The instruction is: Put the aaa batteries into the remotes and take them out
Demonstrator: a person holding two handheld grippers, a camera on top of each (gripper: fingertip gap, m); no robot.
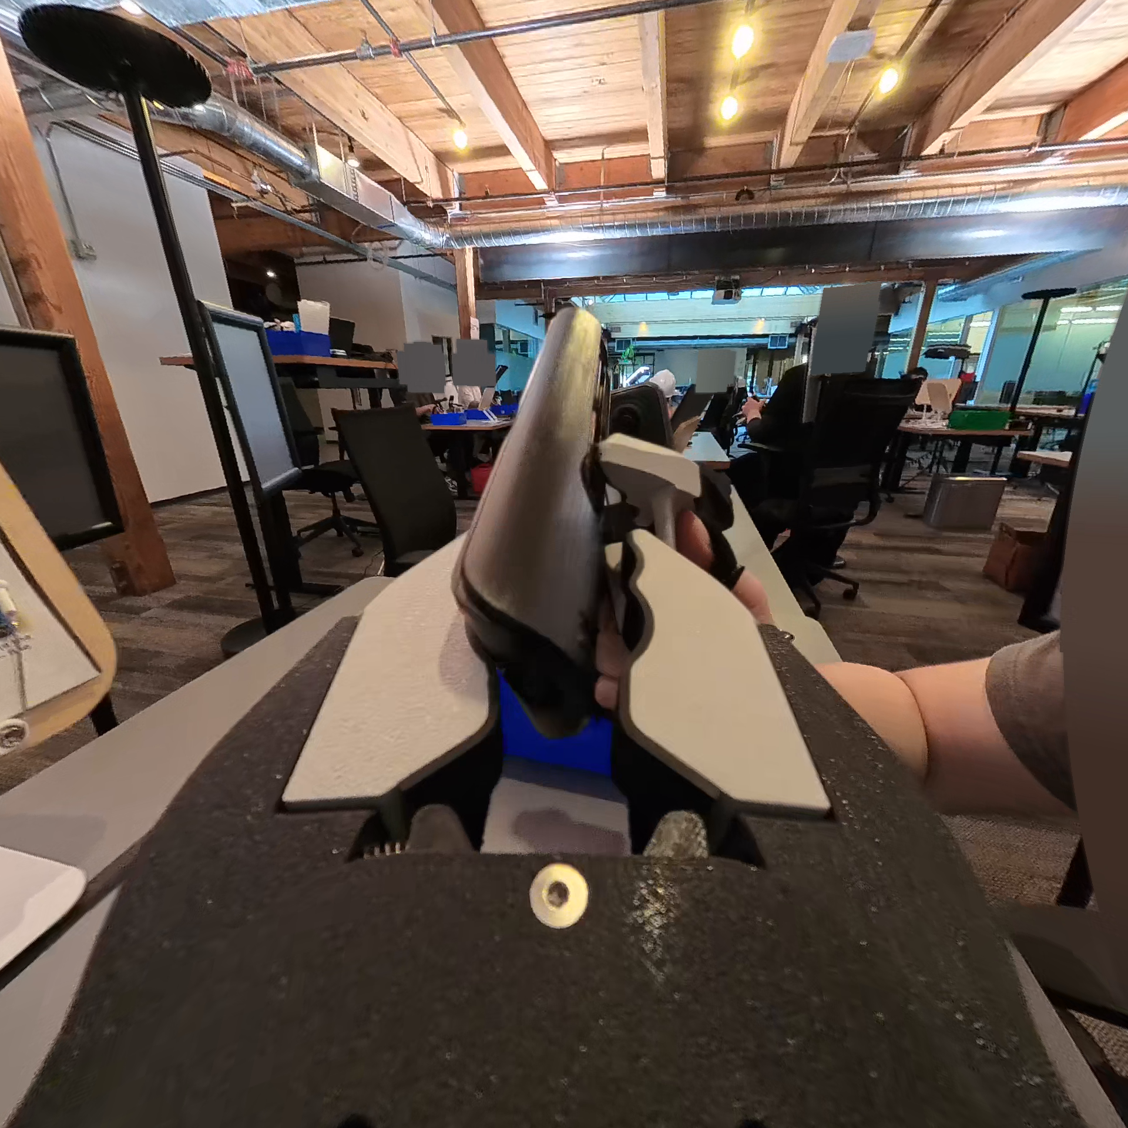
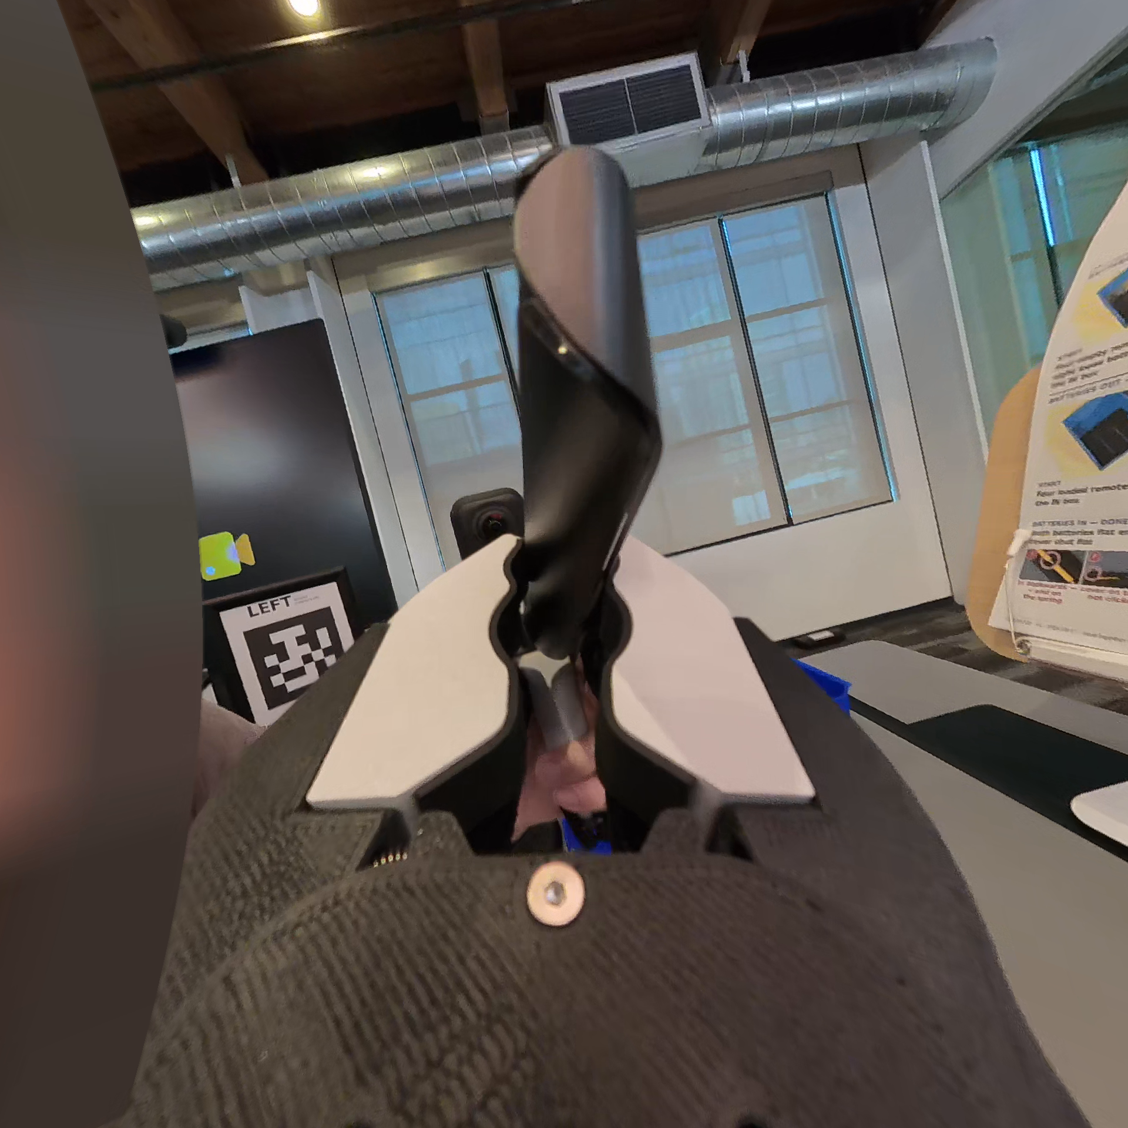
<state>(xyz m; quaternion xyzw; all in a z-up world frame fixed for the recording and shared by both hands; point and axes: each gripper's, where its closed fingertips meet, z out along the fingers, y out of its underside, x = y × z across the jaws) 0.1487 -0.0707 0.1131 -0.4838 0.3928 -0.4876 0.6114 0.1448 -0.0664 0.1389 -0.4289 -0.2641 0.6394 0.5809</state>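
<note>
A black remote stands upright between the fingers of my left gripper, which is shut on its lower half. My right gripper is shut on the same remote from the other side, near its lower end. One of its pale fingers presses against the remote's right edge in the left wrist view. A hand shows behind it. In the right wrist view the remote's grey back panel seems to stand slightly off the black body. No batteries are visible. The left gripper's camera shows behind the remote.
A blue bin sits on the grey table below both grippers, and also shows in the right wrist view. An instruction board and a black mat are on the right. A marker board stands on the left.
</note>
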